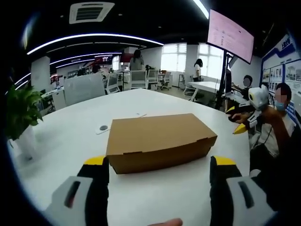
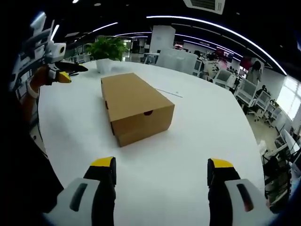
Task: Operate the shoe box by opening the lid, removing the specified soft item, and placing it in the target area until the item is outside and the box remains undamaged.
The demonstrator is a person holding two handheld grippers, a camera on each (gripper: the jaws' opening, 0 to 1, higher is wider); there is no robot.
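Observation:
A closed brown cardboard shoe box (image 1: 160, 140) lies on the white table (image 1: 61, 141), its lid down. My left gripper (image 1: 159, 162) faces its long side from close by, open, with nothing between the jaws. In the right gripper view the shoe box (image 2: 136, 107) sits further off, one short end with a small notch (image 2: 148, 113) turned toward me. My right gripper (image 2: 162, 165) is open and empty over bare table (image 2: 197, 136). The right gripper (image 1: 237, 121) also enters the left gripper view from the right. The left gripper (image 2: 60, 75) comes in at the left of the right gripper view.
A potted plant (image 1: 21, 110) stands at the table's edge, also seen as the plant (image 2: 107, 47) behind the box. A small round object (image 1: 103, 128) and a thin white strip (image 1: 141, 114) lie beyond the box. A screen on a stand (image 1: 230, 35), desks, chairs and people lie behind.

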